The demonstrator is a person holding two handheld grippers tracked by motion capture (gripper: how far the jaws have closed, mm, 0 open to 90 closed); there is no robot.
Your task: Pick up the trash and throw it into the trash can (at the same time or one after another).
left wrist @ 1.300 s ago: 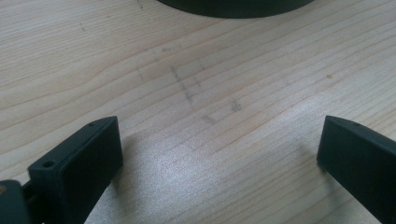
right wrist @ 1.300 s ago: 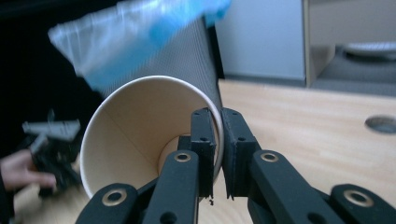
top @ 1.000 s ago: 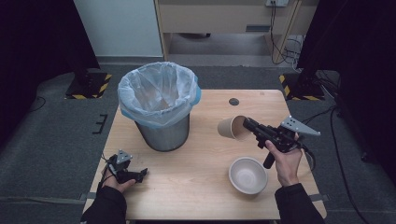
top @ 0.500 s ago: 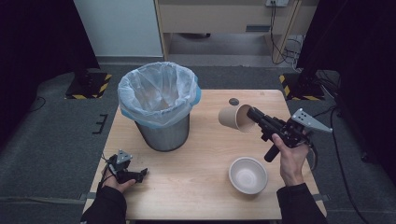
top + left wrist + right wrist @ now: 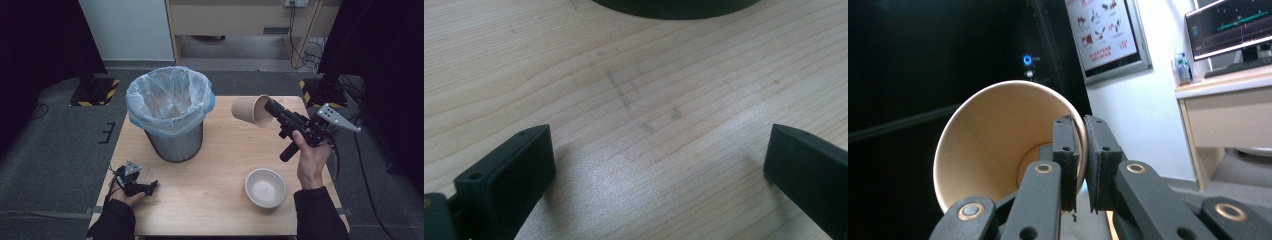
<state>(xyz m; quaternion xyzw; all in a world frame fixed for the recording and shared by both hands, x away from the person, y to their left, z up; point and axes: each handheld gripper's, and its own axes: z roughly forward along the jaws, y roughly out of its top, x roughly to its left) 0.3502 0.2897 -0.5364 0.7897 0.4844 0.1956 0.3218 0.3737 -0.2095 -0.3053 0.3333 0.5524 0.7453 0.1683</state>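
My right claw has risen off the table with the paper cup pinched by its rim, one jaw inside the wall and one outside, mouth tipped toward me. A second ago the cup sat lower, nearer the tabletop. The lined bin stands to the claw's left, so I judge the drop is next. The bowl waits below my wrist. My left claw rests open and empty.

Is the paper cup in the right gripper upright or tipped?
Tipped: the paper cup lies sideways in the air, mouth toward the right gripper, whose jaws pinch its rim.
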